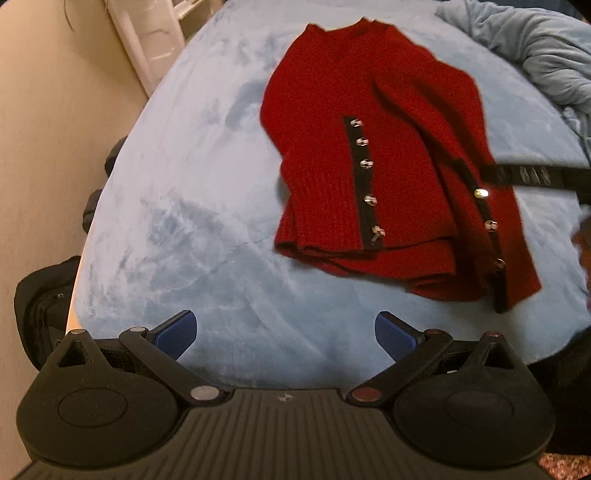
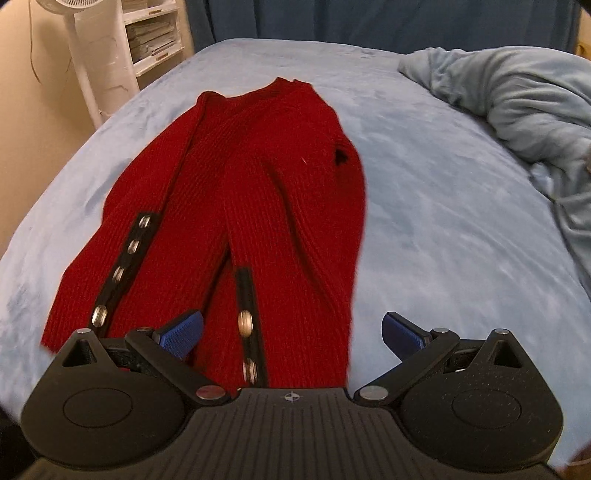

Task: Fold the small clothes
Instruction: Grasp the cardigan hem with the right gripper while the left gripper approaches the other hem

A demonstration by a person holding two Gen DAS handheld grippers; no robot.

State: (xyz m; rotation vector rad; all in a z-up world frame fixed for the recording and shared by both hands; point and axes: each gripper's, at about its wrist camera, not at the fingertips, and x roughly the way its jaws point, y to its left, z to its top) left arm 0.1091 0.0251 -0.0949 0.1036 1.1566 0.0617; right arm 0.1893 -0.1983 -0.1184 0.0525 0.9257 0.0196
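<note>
A small red knit sweater lies on a light blue bed, collar away from me, both sleeves folded in over the body. Black strips with silver buttons run along the sleeve cuffs. My left gripper hovers open above bare bed cover, short of the sweater's hem and to its left. In the right wrist view the same sweater fills the middle, and my right gripper stands open just over its hem, nothing between the blue pads. A blurred dark part of the right gripper crosses the sweater's right edge.
A crumpled light blue blanket lies heaped at the bed's far right. A white fan stand and white shelves stand beyond the bed's far left corner. A dark bag sits on the floor at the left bed edge.
</note>
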